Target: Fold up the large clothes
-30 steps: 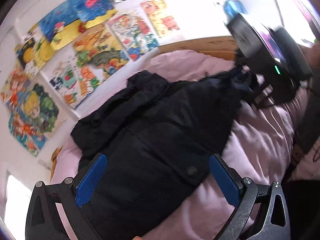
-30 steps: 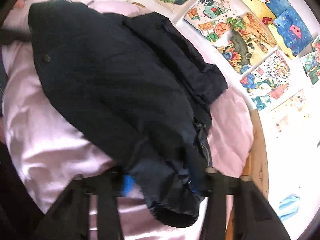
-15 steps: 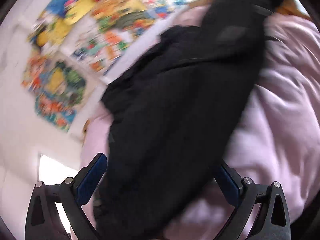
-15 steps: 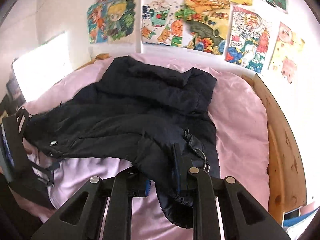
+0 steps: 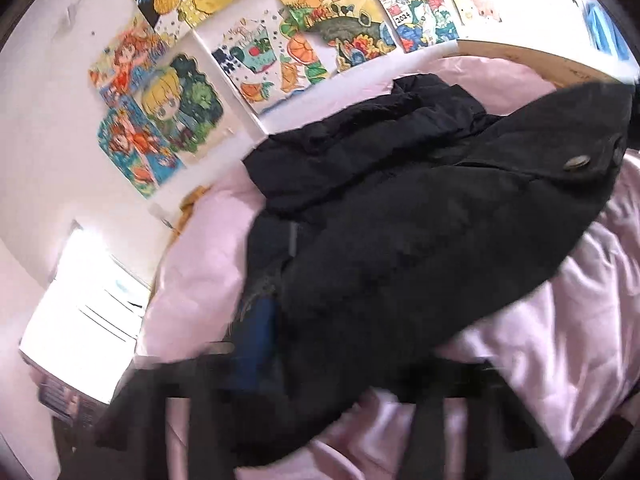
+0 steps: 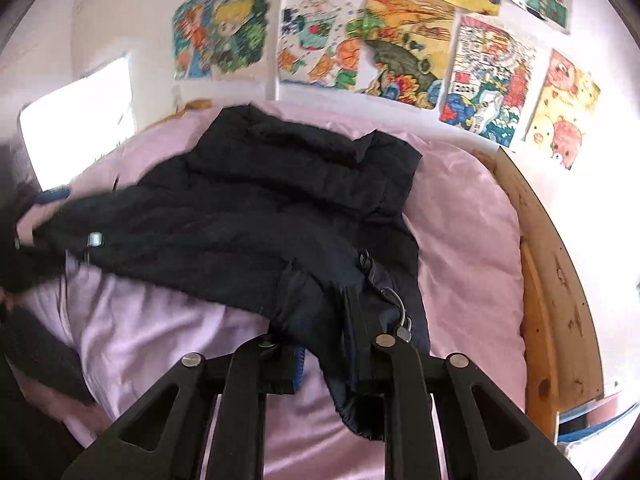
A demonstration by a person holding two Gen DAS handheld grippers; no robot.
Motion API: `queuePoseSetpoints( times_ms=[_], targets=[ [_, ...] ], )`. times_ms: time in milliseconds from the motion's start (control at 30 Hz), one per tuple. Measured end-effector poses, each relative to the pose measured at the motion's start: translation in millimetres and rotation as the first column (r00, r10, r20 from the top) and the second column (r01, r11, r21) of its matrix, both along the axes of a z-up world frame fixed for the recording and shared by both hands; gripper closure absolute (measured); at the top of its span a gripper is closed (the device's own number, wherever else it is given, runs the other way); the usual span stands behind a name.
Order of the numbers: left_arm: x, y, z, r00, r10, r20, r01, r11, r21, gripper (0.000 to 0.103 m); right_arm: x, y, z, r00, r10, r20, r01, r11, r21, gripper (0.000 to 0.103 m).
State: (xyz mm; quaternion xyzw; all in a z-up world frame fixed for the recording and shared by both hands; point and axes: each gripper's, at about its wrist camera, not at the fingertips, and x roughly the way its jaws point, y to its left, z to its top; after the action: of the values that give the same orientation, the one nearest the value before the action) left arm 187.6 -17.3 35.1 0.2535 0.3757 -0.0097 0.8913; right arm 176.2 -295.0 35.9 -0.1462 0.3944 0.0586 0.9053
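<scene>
A large black puffer jacket (image 6: 256,208) lies spread on a pink bed cover (image 6: 464,240). My right gripper (image 6: 328,344) is shut on the jacket's near corner, by a zipper and metal ring (image 6: 396,304). In the left wrist view the jacket (image 5: 420,216) fills the middle, with two snap buttons (image 5: 576,164) on its right edge. My left gripper (image 5: 320,344) is blurred; its blue pad (image 5: 256,336) presses against the jacket's near edge, which sits between the fingers. The left gripper also shows at the left edge of the right wrist view (image 6: 44,204), at the jacket's other end.
Colourful drawings (image 6: 400,52) cover the white wall behind the bed. A wooden bed frame (image 6: 556,280) runs along the right side. A bright window (image 5: 80,312) is at the left. Bare pink cover (image 5: 560,340) lies at the right of the jacket.
My left gripper, open a second ago, has closed onto the jacket's edge. Both grippers have swung with the jacket, turning it across the bed.
</scene>
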Motion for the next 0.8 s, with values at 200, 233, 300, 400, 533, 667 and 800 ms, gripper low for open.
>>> queuePoseSetpoints(
  times_ms=[200,233,300,400,533,667,800],
  targets=[
    [-24,-3,0,0.999,-0.018,-0.032,0.017,0.999,-0.031,0.092,-33,-6,-11,0.998,-0.045,-0.050,0.048,0.997,0.064,0.097],
    [-29,-2,5,0.999,-0.020,-0.035,0.018,0.998,-0.062,0.092,-39,-9,-13,0.997,-0.060,-0.052,0.065,0.994,0.083,0.097],
    [-39,3,18,0.999,-0.027,-0.039,0.022,0.993,-0.117,0.093,-52,-15,-13,0.995,-0.086,-0.044,0.091,0.988,0.124,0.098],
    [-57,8,37,0.997,-0.062,-0.035,0.056,0.986,-0.155,0.093,-77,-25,2,0.993,-0.116,-0.016,0.117,0.973,0.198,0.098],
    [-85,13,64,0.992,-0.123,-0.042,0.114,0.978,-0.174,0.094,-118,-31,23,0.994,-0.108,0.022,0.101,0.970,0.222,0.098],
    [-112,19,76,0.985,-0.151,-0.078,0.132,0.969,-0.210,0.094,-155,-35,35,0.995,-0.100,0.010,0.094,0.960,0.263,0.098],
    [-115,21,81,0.981,-0.168,-0.092,0.146,0.967,-0.208,0.094,-170,-34,39,0.996,-0.085,0.014,0.078,0.961,0.265,0.098]
  ],
)
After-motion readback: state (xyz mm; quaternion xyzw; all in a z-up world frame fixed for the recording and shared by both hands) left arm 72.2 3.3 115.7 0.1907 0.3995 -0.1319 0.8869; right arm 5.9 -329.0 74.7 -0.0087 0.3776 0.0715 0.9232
